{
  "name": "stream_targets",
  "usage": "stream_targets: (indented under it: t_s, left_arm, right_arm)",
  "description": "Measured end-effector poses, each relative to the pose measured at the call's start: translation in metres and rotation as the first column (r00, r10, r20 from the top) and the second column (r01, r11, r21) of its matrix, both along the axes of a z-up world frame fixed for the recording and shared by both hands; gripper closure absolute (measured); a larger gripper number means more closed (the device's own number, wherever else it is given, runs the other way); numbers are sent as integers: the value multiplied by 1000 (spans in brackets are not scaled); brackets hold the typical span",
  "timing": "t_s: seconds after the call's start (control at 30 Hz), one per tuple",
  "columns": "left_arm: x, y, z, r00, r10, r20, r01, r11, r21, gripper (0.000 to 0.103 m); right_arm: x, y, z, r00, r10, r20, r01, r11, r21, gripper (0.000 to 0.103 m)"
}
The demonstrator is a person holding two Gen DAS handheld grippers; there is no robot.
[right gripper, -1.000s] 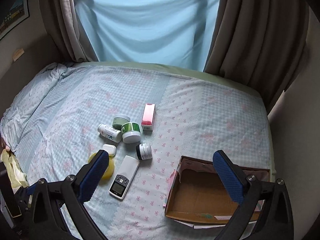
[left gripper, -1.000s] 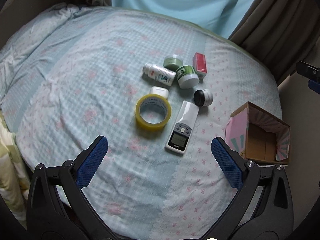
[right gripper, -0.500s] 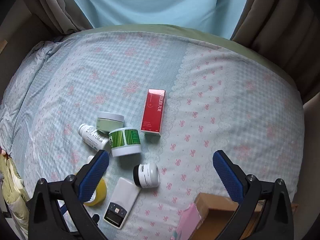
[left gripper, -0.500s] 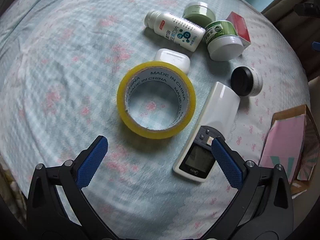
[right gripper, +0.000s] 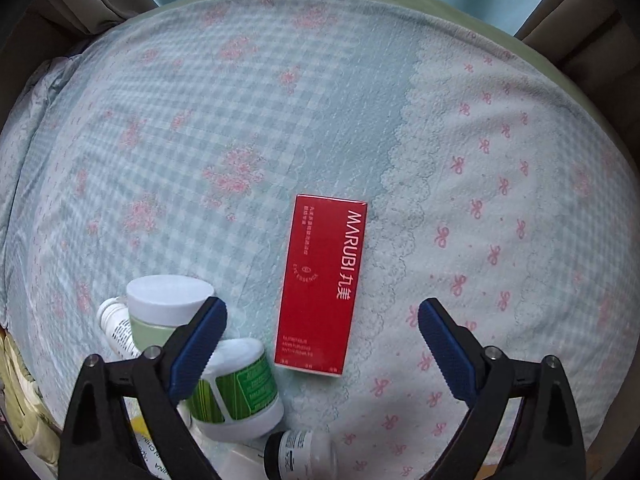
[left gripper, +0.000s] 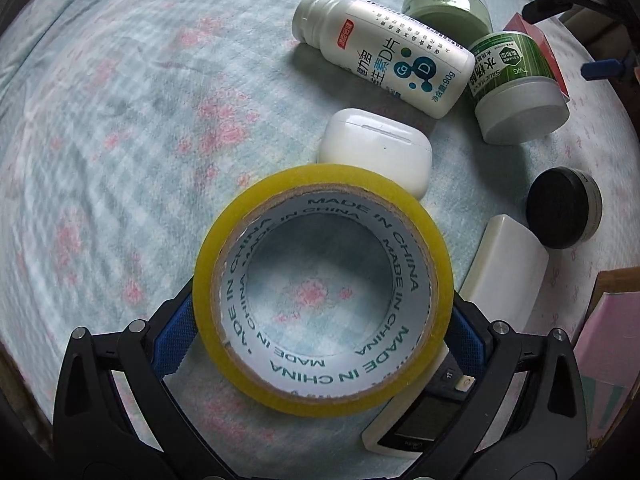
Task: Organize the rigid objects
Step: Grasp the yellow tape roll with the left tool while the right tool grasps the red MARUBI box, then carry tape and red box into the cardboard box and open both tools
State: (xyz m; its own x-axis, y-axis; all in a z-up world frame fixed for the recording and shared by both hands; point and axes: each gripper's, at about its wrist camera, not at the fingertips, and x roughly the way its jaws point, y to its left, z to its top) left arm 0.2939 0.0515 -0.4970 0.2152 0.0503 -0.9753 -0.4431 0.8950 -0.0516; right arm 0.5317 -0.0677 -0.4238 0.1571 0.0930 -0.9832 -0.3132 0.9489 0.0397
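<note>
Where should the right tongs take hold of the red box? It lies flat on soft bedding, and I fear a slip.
Grip the red box across its two long side faces, coming straight down from above. It lies flat, lengthwise between the closing right tongs, and is narrower than their gap. A green-labelled jar crowds its near left corner, so clamp mid-length.

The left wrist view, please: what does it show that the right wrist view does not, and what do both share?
Only the left wrist view shows the white earbud case and the whole yellow tape roll, straddled by the left tool.

Only the right wrist view shows the red box's full face, between the closing right tool.

Both show the green-labelled jar.
</note>
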Motion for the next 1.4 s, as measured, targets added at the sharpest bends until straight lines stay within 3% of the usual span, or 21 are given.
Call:
stream_targets:
  t_s: [0.27, 0.33, 0.37, 0.7, 1.1, 1.27, 1.4]
  left_arm:
    - [24, -5, -14, 999, -25, -37, 27, 999, 38, 1]
    - [29, -11, -17, 999, -29, -32, 31, 999, 42, 5]
    - [29, -11, -17, 999, -30, -30, 31, 998, 48, 7]
    - [13, 5, 4, 1000, -10, 23, 10, 1000, 13, 7]
    - [-9, 28, 73, 990, -6, 141, 0, 999, 42, 7]
    - [-19, 16, 127, 977, -91, 191, 80, 995, 66, 7]
    - [-28, -5, 191, 945, -203, 257, 177, 977, 123, 7]
  right_arm:
    - [22, 12, -39, 997, -40, -60, 33, 994, -103, 39]
    - [24, 11, -44, 996, -51, -76, 43, 993, -110, 59]
    - [24, 10, -44, 995, -53, -83, 46, 995, -83, 63]
    - [19, 6, -37, 998, -46, -41, 42, 996, -82, 65]
    - [-20, -14, 44, 996, -55, 70, 54, 998, 6, 65]
    - [-54, -18, 97, 991, -94, 98, 85, 992, 93, 65]
    - [-93, -41, 145, 984, -139, 107, 118, 976, 182, 65]
